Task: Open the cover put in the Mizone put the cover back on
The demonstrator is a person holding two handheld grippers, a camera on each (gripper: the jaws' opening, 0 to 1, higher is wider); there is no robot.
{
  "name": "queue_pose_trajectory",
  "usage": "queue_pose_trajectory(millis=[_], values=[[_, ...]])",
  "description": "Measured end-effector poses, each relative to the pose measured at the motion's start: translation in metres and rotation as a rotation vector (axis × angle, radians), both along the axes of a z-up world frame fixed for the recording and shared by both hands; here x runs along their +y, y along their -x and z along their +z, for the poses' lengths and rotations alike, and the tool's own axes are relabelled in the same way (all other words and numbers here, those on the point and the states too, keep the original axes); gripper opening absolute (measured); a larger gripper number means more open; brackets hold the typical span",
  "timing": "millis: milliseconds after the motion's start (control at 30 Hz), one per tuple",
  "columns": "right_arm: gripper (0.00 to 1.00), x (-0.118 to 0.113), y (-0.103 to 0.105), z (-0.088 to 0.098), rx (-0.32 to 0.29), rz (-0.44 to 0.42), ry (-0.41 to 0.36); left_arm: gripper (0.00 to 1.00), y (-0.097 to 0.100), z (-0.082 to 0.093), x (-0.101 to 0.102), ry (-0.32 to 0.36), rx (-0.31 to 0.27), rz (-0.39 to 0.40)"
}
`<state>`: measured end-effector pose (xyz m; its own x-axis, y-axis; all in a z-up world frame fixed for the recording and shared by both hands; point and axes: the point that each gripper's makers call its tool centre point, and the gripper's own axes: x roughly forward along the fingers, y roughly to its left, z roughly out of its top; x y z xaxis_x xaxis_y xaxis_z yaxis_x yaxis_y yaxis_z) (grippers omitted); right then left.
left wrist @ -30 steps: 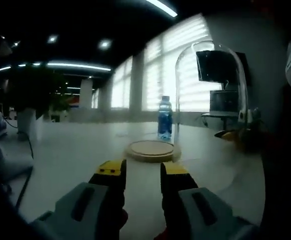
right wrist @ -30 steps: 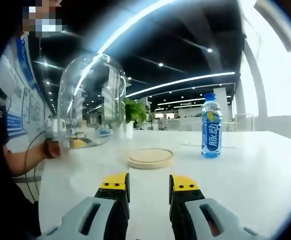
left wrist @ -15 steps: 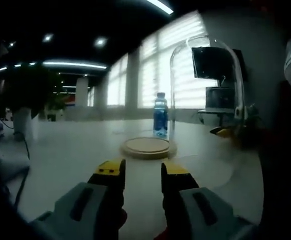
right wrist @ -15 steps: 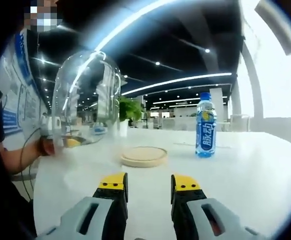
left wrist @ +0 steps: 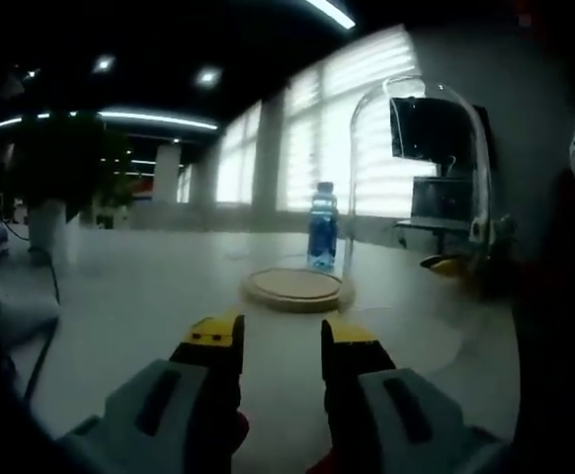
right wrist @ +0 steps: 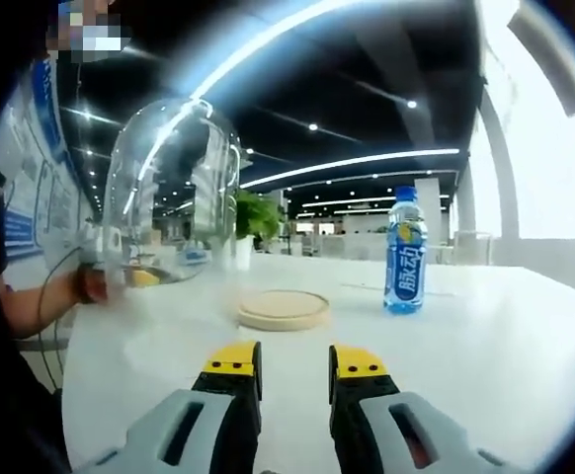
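Since a second ago nothing on the table has shifted | glass cover (right wrist: 174, 193) held tilted off the wooden base (right wrist: 283, 309) by a hand | base bare, Mizone bottle (right wrist: 404, 251) upright beside it | right gripper (right wrist: 294, 360) and left gripper (left wrist: 279, 336) hover, jaws slightly parted, gripping nothing

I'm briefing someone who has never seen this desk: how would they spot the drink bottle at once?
Start at the big white table and find the round, flat wooden base near its middle. Just beyond it, towards the bright windows, stands the blue plastic Mizone bottle, upright and alone. Unlike the clear glass dome cover held up on the other side, it is slim, blue-capped and labelled.
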<state>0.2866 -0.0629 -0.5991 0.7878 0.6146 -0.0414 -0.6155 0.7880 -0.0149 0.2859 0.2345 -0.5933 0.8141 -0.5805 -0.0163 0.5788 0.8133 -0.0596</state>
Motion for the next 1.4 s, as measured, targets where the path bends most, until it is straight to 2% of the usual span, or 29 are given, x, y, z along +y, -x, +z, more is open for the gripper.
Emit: queue_pose_trajectory(millis=[200,300,1400], values=[[0.2,0.005,0.002,-0.002,-0.01,0.013,0.03,0.26,0.002,-0.009,-0.009,-0.081,0.0,-0.025],[0.2,0.006,0.002,-0.002,-0.008,0.019,0.033,0.25,0.004,-0.01,-0.011,-0.093,-0.006,-0.031],[0.2,0.006,0.005,0.002,-0.016,0.022,0.016,0.24,0.004,-0.001,-0.007,-0.057,-0.036,-0.022]])
